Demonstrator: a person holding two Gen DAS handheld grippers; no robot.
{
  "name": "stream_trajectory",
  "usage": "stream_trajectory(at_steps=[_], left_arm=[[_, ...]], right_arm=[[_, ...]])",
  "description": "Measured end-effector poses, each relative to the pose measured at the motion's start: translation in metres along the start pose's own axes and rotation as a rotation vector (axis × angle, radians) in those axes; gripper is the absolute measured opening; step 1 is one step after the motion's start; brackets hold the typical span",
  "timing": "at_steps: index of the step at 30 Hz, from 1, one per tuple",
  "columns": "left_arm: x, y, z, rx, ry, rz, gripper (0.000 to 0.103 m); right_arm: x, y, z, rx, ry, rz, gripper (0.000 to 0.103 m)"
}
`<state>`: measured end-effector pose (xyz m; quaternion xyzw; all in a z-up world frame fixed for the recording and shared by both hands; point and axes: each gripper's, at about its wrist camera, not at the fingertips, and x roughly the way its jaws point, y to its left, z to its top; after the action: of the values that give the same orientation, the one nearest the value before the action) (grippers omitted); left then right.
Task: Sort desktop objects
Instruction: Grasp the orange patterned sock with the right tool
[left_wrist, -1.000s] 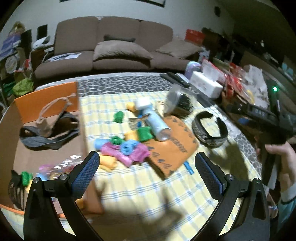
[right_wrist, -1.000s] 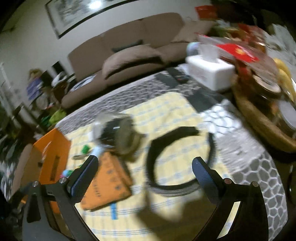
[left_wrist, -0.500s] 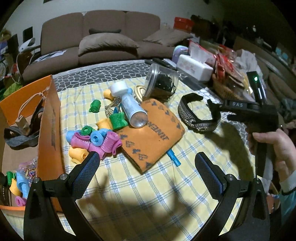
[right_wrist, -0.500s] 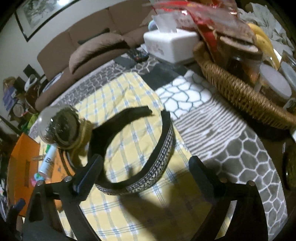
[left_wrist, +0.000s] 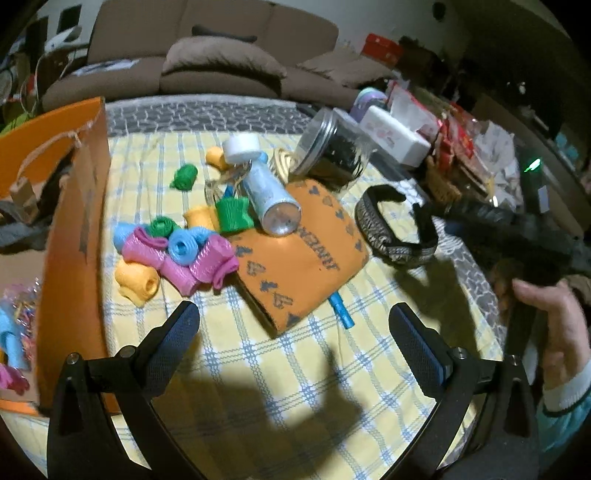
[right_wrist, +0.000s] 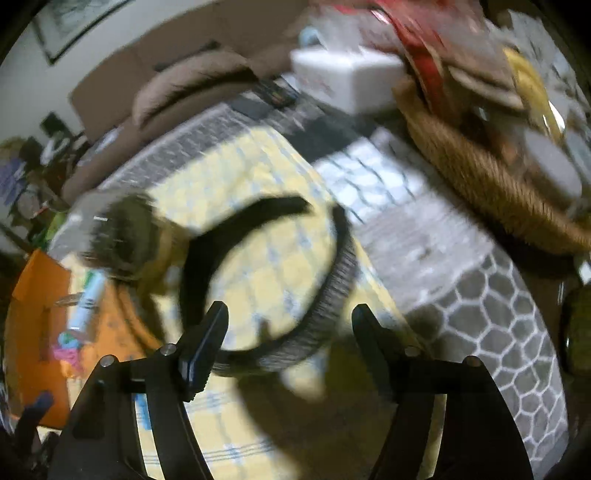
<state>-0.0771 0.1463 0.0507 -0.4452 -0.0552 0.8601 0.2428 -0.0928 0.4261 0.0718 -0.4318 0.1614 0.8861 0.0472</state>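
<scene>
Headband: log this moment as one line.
right gripper closing, not yet gripping | headband between jaws, on cloth | left gripper open, empty

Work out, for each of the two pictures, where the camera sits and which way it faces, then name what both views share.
Left wrist: sits on the left gripper, looking down across the checked tablecloth at hair rollers and an orange pouch; its open fingers and the person's right hand show.
Right wrist: sits on the right gripper, looking down at the headband; its fingers have just been closing, the band between them.
Shared: headband, jar, tissue box, sofa.
</scene>
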Motion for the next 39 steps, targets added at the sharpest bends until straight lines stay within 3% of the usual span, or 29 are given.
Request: stream_trajectory(at_steps=[3, 7, 13, 19, 21, 22, 27, 31, 39], left_arm=[[0.009, 0.002, -0.002, -0.009, 0.025, 0.010, 0.101], [0.019, 0.009, -0.003, -0.049, 0.045, 0.007, 0.091], [0.032, 0.015, -0.004, -0.084, 0.060, -0.004, 0.091], [0.047, 0.016, -0.005, -0.114, 0.075, -0.020, 0.087], [0.049, 0.014, -0.003, -0.107, 0.075, -0.028, 0.065], [0.050, 0.014, -0.002, -0.108, 0.076, -0.030, 0.061], [0.051, 0.012, -0.003, -0.100, 0.087, -0.056, 0.039], [0.040, 0.007, 0.001, -0.083, 0.062, -0.068, 0.030], [0.007, 0.004, 0.017, -0.090, -0.026, -0.136, 0.025]], right_arm=[[-0.008, 0.028, -0.002, -0.067, -0.020, 0.113, 0.072], [0.004, 0.064, -0.012, -0.151, 0.035, 0.203, 0.072], [0.027, 0.105, -0.030, -0.277, 0.084, 0.199, 0.072], [0.049, 0.110, -0.037, -0.299, 0.130, 0.188, 0.072], [0.053, 0.111, -0.038, -0.299, 0.131, 0.203, 0.072], [0.054, 0.108, -0.037, -0.296, 0.133, 0.210, 0.071], [0.054, 0.111, -0.036, -0.276, 0.151, 0.267, 0.048], [0.046, 0.117, -0.034, -0.294, 0.157, 0.290, 0.025], [0.016, 0.126, -0.029, -0.301, 0.128, 0.372, 0.020]])
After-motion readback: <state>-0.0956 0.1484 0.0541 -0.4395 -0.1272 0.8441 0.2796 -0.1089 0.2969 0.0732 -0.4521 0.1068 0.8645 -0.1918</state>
